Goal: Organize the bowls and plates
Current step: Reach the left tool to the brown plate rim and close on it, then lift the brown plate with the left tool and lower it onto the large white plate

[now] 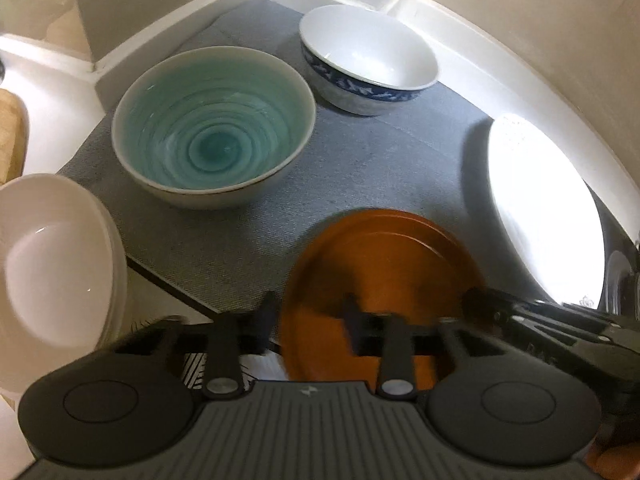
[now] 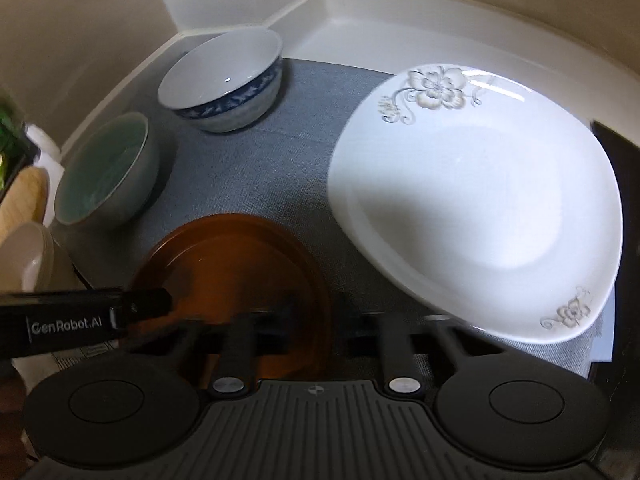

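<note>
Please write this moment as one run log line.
left tool: shut on orange plate rim | right tool: shut on opposite rim | phase: grasp

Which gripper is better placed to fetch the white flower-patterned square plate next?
Right, probably: the white flowered plate lies beside the right gripper; the round orange plate separates it from the left gripper.

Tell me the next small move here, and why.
Probably lift the brown plate a little, kept level: the left gripper and right gripper straddle its opposite rims, and the white plate lies close beside it.
</note>
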